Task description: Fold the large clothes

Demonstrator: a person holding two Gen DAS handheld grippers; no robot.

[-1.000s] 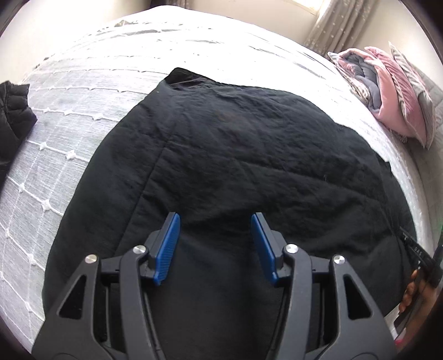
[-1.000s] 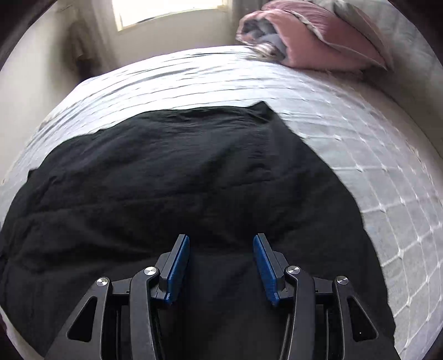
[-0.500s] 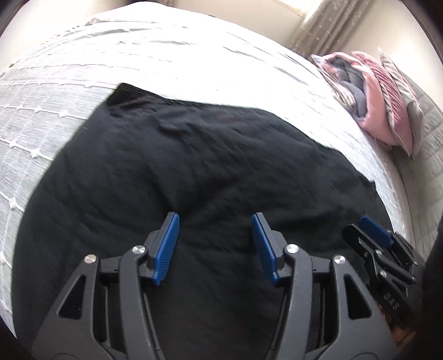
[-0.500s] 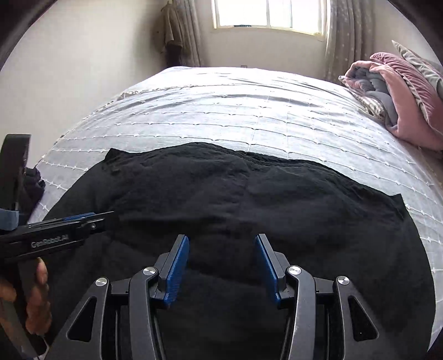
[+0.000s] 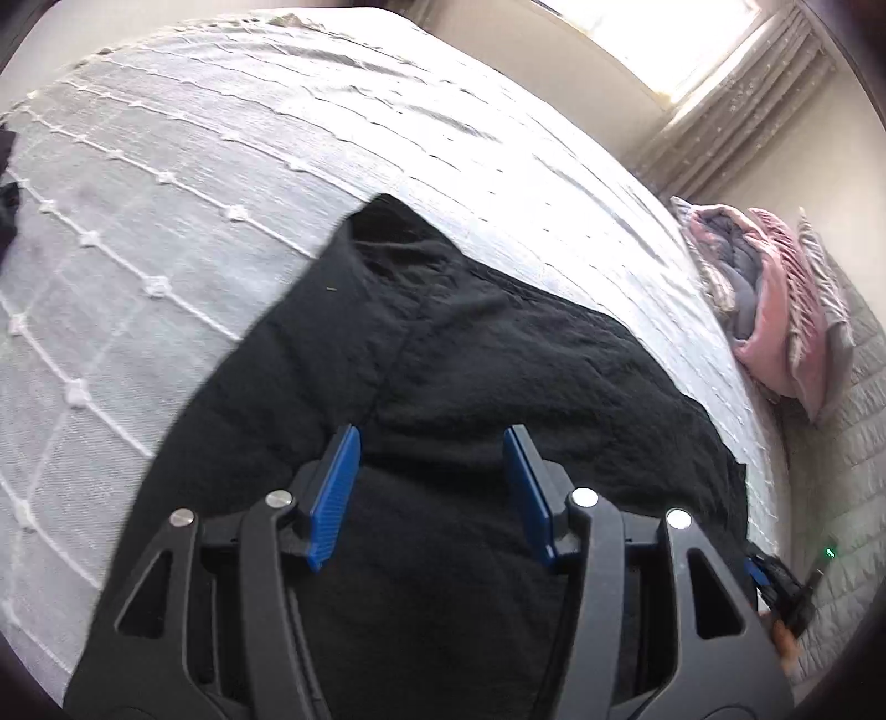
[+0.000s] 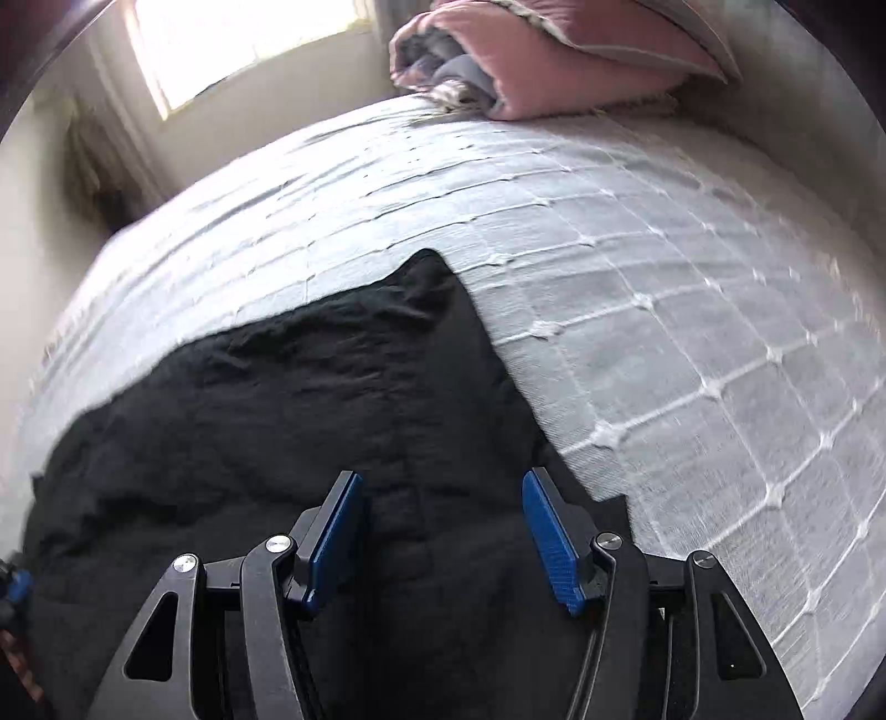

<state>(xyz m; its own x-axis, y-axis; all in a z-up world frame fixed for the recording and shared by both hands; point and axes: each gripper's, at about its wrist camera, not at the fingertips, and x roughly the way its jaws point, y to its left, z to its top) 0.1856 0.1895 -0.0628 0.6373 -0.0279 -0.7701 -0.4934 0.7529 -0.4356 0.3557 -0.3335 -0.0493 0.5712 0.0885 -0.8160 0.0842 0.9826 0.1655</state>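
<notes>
A large black garment (image 5: 487,387) lies folded and flat on a white bedspread (image 5: 166,221). My left gripper (image 5: 432,437) hovers open over the garment's near left part, nothing between its blue pads. In the right wrist view the same black garment (image 6: 332,399) fills the lower left, one corner pointing toward the bed's far side. My right gripper (image 6: 443,482) hangs over the garment's near right edge; its jaws are opening and hold nothing. The right gripper's tip (image 5: 775,581) shows at the left view's lower right edge, with fingers of a hand on it.
A pile of pink and grey bedding (image 5: 775,310) sits at the head of the bed, also in the right wrist view as pink bedding (image 6: 554,55). A dark piece of clothing (image 5: 8,199) lies at the bed's left edge. A bright window (image 6: 238,50) is behind.
Both views swung sideways and back over the garment. The right gripper's jaws stand wider than before. The left jaws keep the same gap. The garment has not moved.
</notes>
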